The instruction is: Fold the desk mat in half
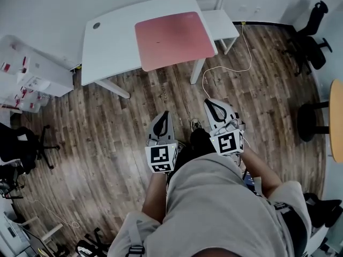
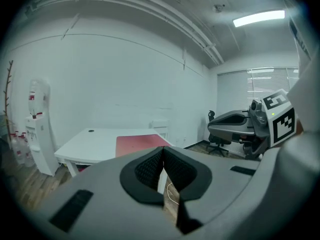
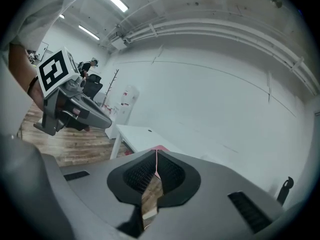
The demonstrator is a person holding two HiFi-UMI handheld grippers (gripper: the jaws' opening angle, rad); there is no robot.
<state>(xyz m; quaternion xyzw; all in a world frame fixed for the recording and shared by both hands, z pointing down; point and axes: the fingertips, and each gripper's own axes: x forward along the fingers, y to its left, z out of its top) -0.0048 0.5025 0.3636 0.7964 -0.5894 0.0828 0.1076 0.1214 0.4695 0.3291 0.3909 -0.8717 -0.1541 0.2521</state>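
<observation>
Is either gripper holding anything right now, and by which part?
Nothing. The left gripper and right gripper are shut and empty; the desk mat lies untouched on the desk.

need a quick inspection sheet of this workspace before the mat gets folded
surface: white desk, bare apart from the mat; a dark hole near its far left corner
job's things: pink mat lies flat and unfolded on the desk's right part
clutter: nothing seen on the desk
grippers: left gripper and right gripper both shut and empty, over the floor, short of the desk
cables: white cable runs loose across the floor right of the desk
surroundings: white chair behind the desk, black office chair at right, round table at the right edge
</observation>
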